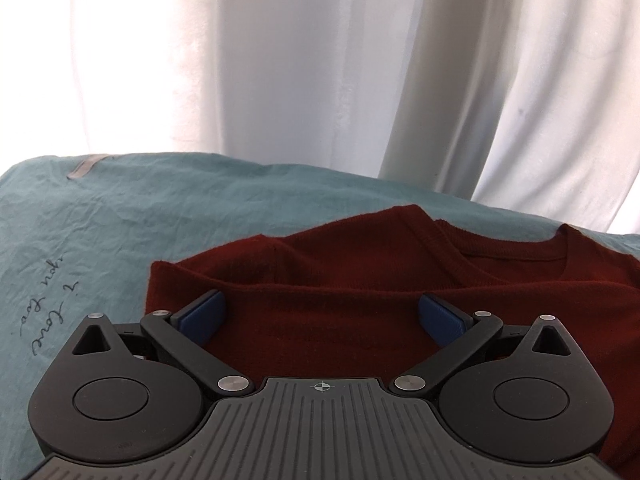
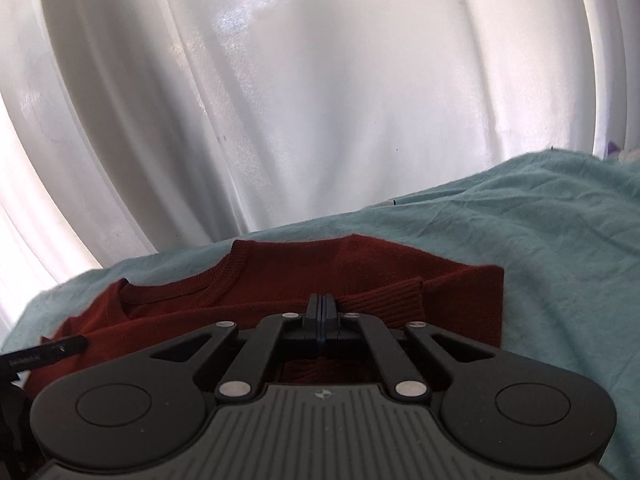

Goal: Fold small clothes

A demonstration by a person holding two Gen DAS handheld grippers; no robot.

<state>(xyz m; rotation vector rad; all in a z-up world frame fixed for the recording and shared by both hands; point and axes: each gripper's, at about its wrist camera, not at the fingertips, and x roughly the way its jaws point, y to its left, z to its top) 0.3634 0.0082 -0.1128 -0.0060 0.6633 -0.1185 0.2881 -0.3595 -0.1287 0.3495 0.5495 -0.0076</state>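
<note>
Where teal cloth wrinkles, a maroon knit sweater lies folded.

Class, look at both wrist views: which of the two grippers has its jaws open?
The left gripper: its blue pads stand wide apart over the dark red sweater. The right gripper has its pads pressed together.

Wrinkled teal sheet, handwriting on it; white curtain behind.

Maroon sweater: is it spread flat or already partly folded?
Partly folded: the maroon sweater has a ribbed cuff lying across its body on the teal cloth.
</note>
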